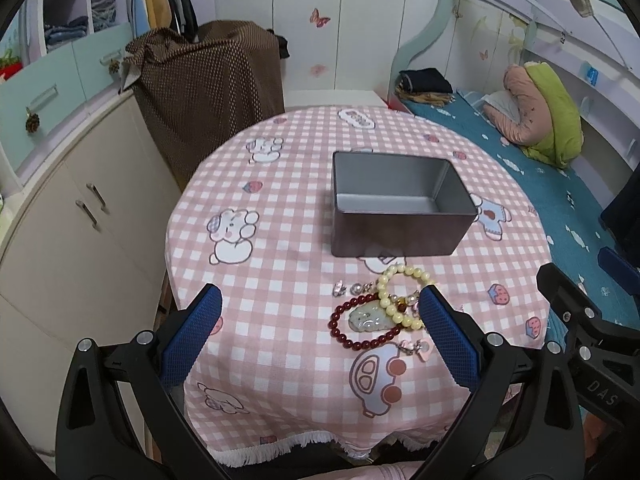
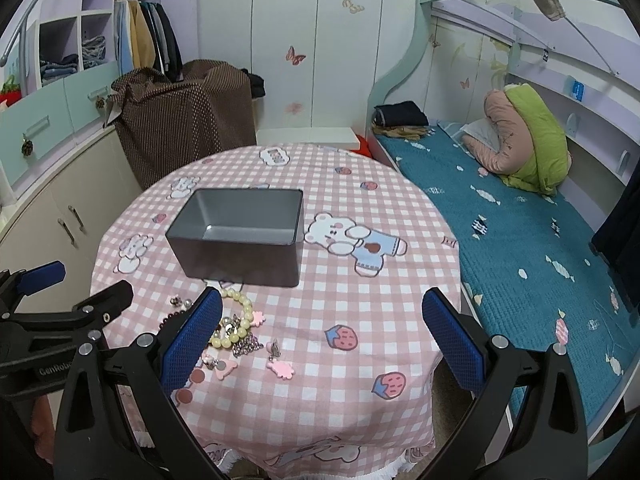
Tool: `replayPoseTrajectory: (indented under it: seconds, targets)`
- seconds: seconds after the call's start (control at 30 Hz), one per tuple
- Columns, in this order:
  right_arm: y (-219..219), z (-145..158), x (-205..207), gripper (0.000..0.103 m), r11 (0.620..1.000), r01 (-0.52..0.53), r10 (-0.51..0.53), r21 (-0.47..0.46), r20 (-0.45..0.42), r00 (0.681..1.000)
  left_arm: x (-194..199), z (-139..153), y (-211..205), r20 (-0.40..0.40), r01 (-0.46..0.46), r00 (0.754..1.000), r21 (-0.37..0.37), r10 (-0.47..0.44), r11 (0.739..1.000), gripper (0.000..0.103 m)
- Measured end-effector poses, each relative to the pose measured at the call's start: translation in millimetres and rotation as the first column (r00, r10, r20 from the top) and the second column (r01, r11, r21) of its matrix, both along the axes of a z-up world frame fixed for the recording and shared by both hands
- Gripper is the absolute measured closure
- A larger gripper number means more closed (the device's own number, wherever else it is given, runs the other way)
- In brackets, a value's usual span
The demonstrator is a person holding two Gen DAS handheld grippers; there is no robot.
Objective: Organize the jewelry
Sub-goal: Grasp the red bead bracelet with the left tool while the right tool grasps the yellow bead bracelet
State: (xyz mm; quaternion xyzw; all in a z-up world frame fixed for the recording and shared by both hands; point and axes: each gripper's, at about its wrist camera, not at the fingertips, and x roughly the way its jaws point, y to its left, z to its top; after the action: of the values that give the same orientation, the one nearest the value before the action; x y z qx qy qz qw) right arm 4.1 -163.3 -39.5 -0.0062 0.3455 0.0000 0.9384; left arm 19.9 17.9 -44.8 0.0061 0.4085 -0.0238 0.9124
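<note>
A grey metal tin (image 1: pixel 400 208) (image 2: pixel 240 240) stands empty in the middle of the round table. In front of it lies a heap of jewelry: a cream bead bracelet (image 1: pixel 400 294) (image 2: pixel 240 312), a dark red bead bracelet (image 1: pixel 360 328), a pale jade pendant (image 1: pixel 366 316), small silver charms (image 1: pixel 352 289) and pink clips (image 2: pixel 280 368). My left gripper (image 1: pixel 320 336) is open, hovering above the near side of the heap with the red bracelet between its fingers. Open too, my right gripper (image 2: pixel 322 336) hangs just right of the heap, nothing held.
The table carries a pink checked cloth (image 1: pixel 280 208) with cartoon prints. A cream cabinet (image 1: pixel 60 232) and a brown covered object (image 1: pixel 208 80) stand left and behind. A bed with a teal cover (image 2: pixel 520 248) runs along the right side.
</note>
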Motion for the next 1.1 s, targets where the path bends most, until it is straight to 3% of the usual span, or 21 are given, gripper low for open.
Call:
replayPoseTrajectory:
  seconds: [0.47,1.0,1.1]
  targets:
    - [-0.6,-42.7,24.4,0.006,1.0,0.009,-0.008,0.006,-0.147,0.989,30.3,-52.2,13.8,-0.174,0.031,0.984,-0.022,-0.034,0.999,0.005]
    - [19.5,-53.2,64.9,0.013,0.996,-0.09,0.094,0.027,-0.184,0.978,58.5,-73.9,26.9,-0.22,0.054,0.974,-0.031,-0.059,0.998,0.006]
    - [24.8,-57.3,76.2,0.02,0.994,-0.111,0.113,0.021,-0.209,0.971,60.2,-78.6,27.6,-0.236,0.072,0.969,-0.018,-0.074,0.997,0.015]
